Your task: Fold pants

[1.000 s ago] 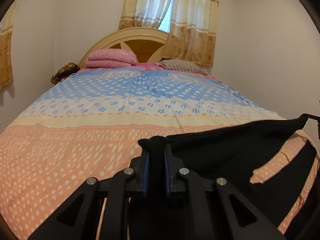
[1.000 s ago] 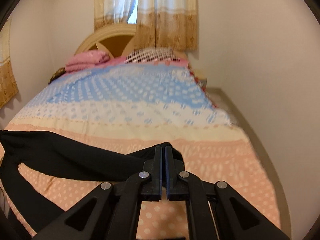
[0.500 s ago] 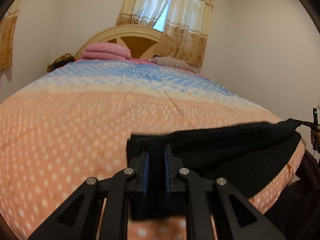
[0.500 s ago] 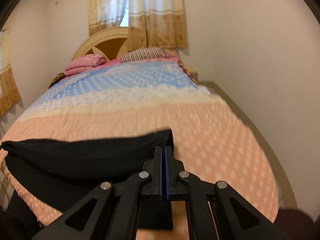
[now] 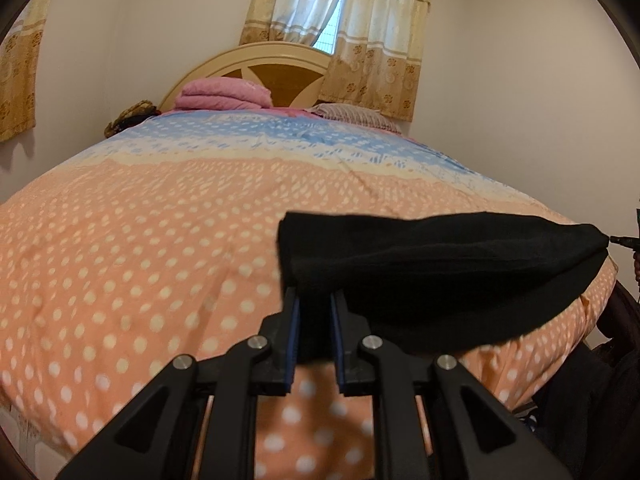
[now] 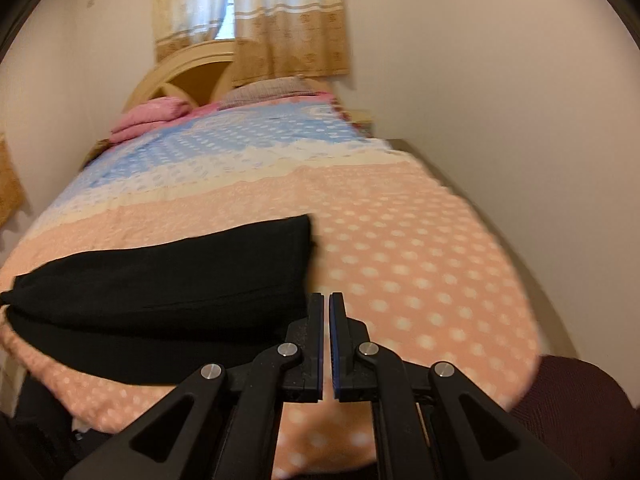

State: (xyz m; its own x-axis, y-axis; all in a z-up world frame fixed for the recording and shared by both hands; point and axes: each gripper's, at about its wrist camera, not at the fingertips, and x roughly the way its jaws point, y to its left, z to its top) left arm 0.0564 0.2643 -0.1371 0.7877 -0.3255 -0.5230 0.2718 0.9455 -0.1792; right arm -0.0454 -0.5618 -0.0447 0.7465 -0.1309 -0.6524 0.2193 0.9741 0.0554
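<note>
Fingers of left gripper (image 5: 313, 312) easing apart, black pants (image 5: 440, 272) between them yet. Right gripper (image 6: 326, 312) pinched narrow, cloth edge likely nipped there, hard to confirm. Pants stretched taut across near end of bed (image 5: 140, 240), probably to lay flat for folding. Farther off: pink blanket (image 5: 224, 94), headboard (image 5: 276, 68), curtains (image 5: 340, 20).

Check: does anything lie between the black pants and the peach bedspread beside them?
Nothing visible. The bedspread around the black pants is bare; the folded pink blanket and striped pillow lie far off by the headboard.
</note>
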